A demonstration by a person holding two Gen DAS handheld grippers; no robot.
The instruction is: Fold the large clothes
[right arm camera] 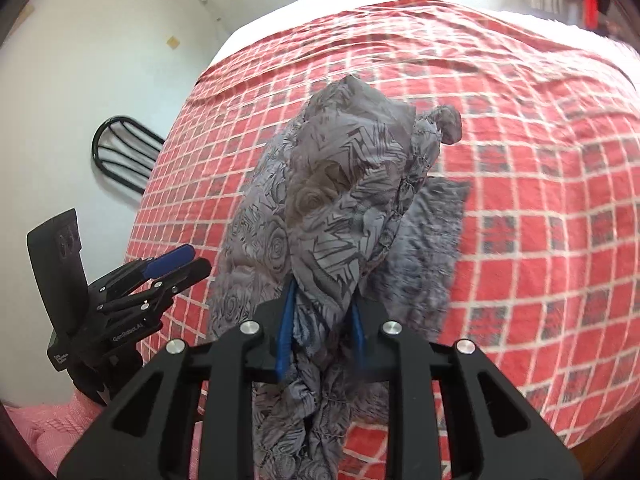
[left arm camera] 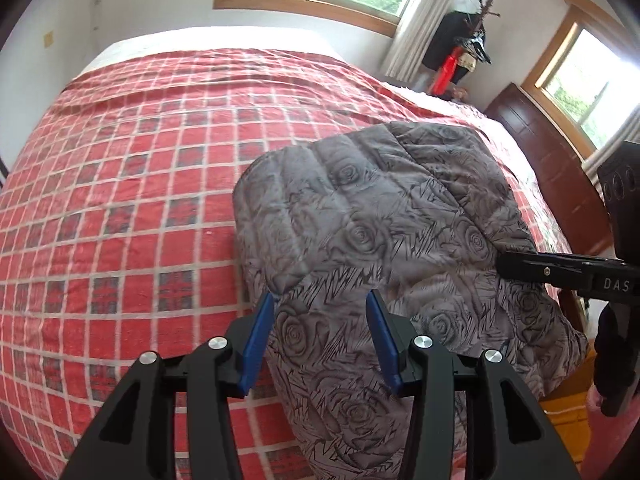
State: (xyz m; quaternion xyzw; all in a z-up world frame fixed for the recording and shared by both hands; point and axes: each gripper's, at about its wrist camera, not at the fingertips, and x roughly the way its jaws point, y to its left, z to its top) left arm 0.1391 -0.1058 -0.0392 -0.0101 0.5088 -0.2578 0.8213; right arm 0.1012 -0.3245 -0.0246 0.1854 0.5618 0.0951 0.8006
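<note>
While clamped in right hand-held gripper [right arm camera: 320, 316]: grey garment [right arm camera: 344, 184].

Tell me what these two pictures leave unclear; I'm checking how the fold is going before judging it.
- Grey garment, right wrist view: bunched in the right claw, so its type and layout are hidden; the lower part is cut off by the claw's frame.
- Same garment, left wrist view: its near edge is hidden behind the left claw.
- Red checked bedspread, both views: the edges are blurred.
- Dark things hanging on the coat stand: too small to identify.
</note>
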